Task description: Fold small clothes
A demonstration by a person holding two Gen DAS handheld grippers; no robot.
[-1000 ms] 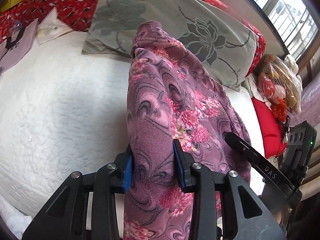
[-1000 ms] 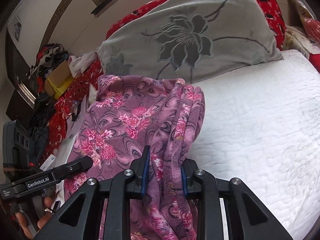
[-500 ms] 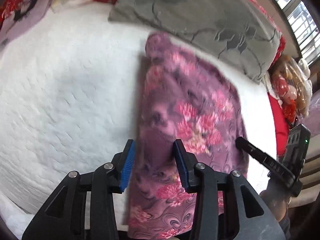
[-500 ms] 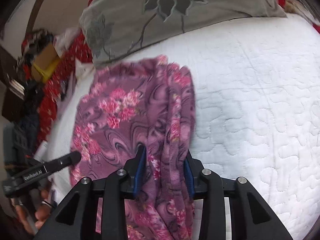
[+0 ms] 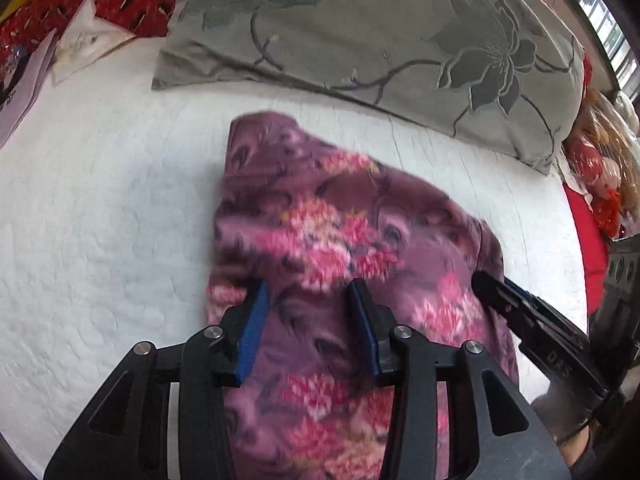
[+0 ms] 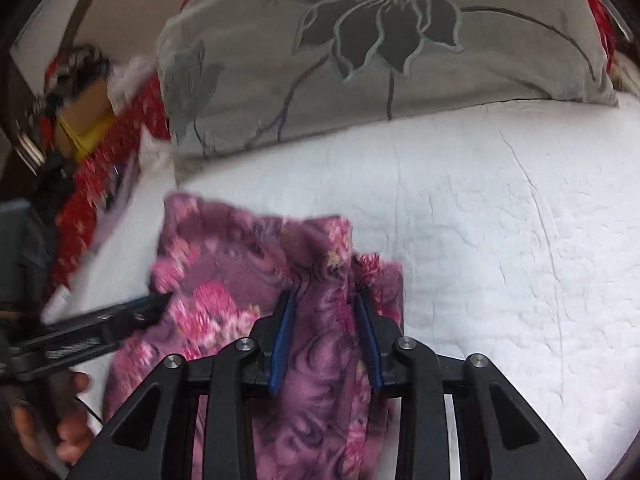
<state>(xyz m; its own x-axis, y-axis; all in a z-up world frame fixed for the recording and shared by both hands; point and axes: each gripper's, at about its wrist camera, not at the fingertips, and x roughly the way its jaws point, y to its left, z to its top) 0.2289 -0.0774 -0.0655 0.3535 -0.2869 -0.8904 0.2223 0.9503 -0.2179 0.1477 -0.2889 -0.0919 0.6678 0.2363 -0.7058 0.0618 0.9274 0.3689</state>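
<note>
On the white quilted bedspread (image 5: 100, 208), below the grey flowered pillow (image 5: 360, 28) at the head edge, a purple flowered garment (image 5: 320, 216) was laid out. The left gripper (image 5: 308, 300) was seen partly open, its jaws having just been widening, with the near left edge of the garment lying between the blue pads (image 5: 252, 324); whether the pads pressed the fabric could not be told, since a gap seemed to show beside them. The right gripper (image 6: 324, 320) was also partly open, its jaws having just been narrowing, and a bunched fold of the garment's (image 6: 248, 280) right edge was gripped between its blue pads (image 6: 282, 336), which lay against the cloth on both sides. Both grippers were pointed steeply downward toward the bedspread, and each appeared in the other's view as a dark finger at the garment's side. A hand (image 6: 60, 428) was seen wrapped round the left gripper's handle at the lower left of the right wrist view. The garment's long axis was run from the near edge of the bed toward the pillow, its far end narrowed and stopped short of the pillow. Both views were blurred by motion.
</note>
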